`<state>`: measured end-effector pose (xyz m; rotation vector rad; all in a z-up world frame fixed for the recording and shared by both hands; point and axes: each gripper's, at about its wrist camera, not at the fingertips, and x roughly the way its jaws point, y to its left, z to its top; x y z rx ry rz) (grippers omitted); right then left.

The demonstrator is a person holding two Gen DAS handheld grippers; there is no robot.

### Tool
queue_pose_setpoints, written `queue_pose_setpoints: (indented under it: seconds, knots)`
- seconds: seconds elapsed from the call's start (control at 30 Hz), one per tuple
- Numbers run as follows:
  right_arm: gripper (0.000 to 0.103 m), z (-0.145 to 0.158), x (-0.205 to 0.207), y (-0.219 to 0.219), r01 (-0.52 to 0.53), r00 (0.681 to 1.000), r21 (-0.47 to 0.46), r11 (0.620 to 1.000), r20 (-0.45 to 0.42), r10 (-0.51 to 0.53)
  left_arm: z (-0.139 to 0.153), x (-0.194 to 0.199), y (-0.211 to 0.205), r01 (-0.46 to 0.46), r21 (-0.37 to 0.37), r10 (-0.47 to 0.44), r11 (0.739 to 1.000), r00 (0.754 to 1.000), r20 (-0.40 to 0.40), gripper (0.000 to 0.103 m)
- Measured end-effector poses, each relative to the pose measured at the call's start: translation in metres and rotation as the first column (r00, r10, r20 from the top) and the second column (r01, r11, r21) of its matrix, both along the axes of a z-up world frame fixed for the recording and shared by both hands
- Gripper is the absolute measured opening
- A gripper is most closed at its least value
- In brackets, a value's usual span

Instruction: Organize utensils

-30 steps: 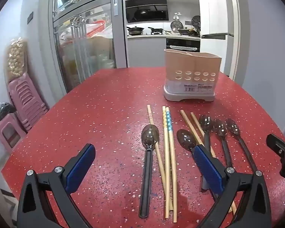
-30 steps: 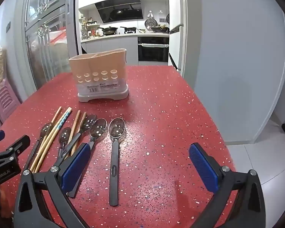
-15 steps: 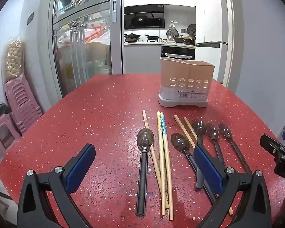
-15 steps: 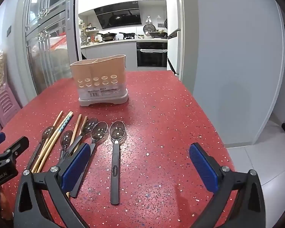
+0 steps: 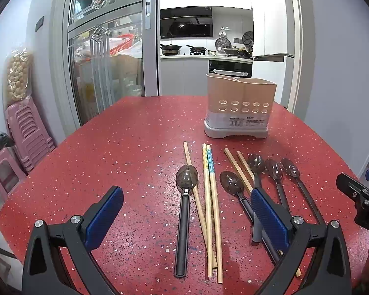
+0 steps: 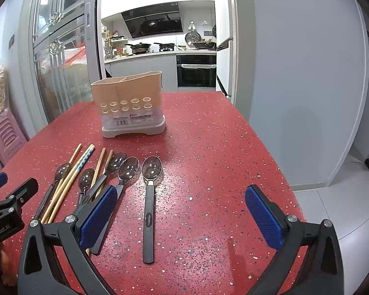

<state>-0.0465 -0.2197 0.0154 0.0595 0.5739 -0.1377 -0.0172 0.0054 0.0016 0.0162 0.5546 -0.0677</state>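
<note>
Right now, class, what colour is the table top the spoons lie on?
Red with small pale speckles, clearest in the right wrist view: table, spoons.

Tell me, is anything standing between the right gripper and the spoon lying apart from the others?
Nothing visible. The right gripper is open above the lone spoon, with only bare red table around it.

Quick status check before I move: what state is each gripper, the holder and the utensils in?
left gripper: open, empty
right gripper: open, empty
utensil holder: upright, nothing sticking out
spoons: five, flat on table
chopsticks: flat on table, among the spoons
</note>
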Motion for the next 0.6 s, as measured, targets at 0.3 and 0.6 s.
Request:
queue_pose_setpoints:
  seconds: [0.3,0.6]
  knots:
    - [0.103,-0.0006,0.0000,0.0001,0.000,1.000,0.001,1.000,0.000,0.000,-0.0004,-0.0003,0.0003,0.000,-0.003,0.000,1.000,1.000,0.003,0.103]
    - [0.103,-0.0010,0.0000,0.0004,0.001,1.000,0.000,1.000,0.001,-0.001,-0.0007,-0.0012,0.0006,-0.001,-0.003,0.001,1.000,1.000,0.002,0.103]
